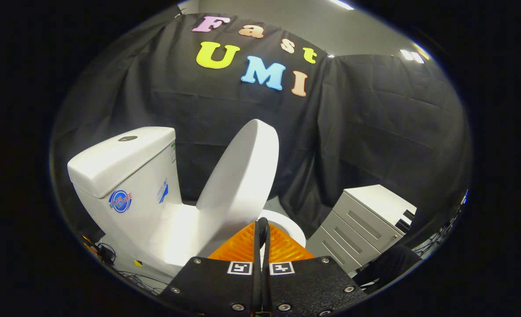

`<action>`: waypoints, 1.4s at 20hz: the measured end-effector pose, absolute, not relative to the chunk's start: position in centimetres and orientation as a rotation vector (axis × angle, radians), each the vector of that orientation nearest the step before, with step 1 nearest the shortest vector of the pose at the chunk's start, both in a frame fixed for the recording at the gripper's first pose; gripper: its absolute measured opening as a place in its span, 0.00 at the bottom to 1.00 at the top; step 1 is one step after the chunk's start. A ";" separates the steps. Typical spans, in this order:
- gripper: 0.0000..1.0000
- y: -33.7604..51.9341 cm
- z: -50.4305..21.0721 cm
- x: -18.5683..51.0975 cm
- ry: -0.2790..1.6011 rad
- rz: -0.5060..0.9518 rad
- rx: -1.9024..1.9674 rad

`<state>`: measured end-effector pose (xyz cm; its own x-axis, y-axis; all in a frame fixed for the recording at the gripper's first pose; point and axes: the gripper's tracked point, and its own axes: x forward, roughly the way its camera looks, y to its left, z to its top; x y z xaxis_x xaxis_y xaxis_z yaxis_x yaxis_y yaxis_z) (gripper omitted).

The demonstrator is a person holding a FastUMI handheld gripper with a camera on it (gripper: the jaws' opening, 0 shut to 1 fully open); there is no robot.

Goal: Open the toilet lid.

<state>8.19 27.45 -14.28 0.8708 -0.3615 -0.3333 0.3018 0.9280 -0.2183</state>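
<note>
A white toilet stands just ahead, with its tank (123,176) to the left. The lid (242,176) is raised and tilted back toward the tank, roughly halfway to upright, and I see its edge and underside. Part of the white seat ring (289,226) shows below it, to the right of the fingers. My gripper (261,225) sits right at the lid's lower front rim. Its fingers (242,246) are drawn together with only a thin slit between them, and the tips touch the rim from below. Nothing is visibly clamped between them.
A grey drawer cabinet (361,224) stands to the right of the toilet, close to the bowl. Black cloth walls close off the back and both sides. Cables (110,257) lie on the floor beside the toilet's base at the left.
</note>
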 end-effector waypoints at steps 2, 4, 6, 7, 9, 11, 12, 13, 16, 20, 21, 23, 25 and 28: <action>0.00 28.0 -14.0 8.4 0.374 -0.330 -0.166; 0.00 29.0 -13.7 8.3 0.370 -0.313 -0.187; 0.00 30.0 -13.3 8.4 0.361 -0.290 -0.213; 0.00 30.4 -13.3 8.5 0.356 -0.278 -0.225; 0.00 31.5 -12.8 8.6 0.348 -0.250 -0.255; 0.00 32.5 -12.6 8.7 0.337 -0.223 -0.276; 0.00 33.1 -12.5 8.7 0.330 -0.207 -0.281; 0.00 33.6 -12.3 8.8 0.323 -0.189 -0.284; 0.00 35.2 -12.2 9.0 0.320 -0.129 -0.301; 0.00 38.2 -11.7 9.2 0.315 -0.056 -0.326; 0.00 39.0 -11.7 9.1 0.312 -0.039 -0.336; 0.00 40.5 -11.5 9.4 0.301 0.001 -0.353; 0.00 42.0 -11.7 9.7 0.291 0.036 -0.383; 0.00 43.1 -11.8 9.8 0.287 0.053 -0.442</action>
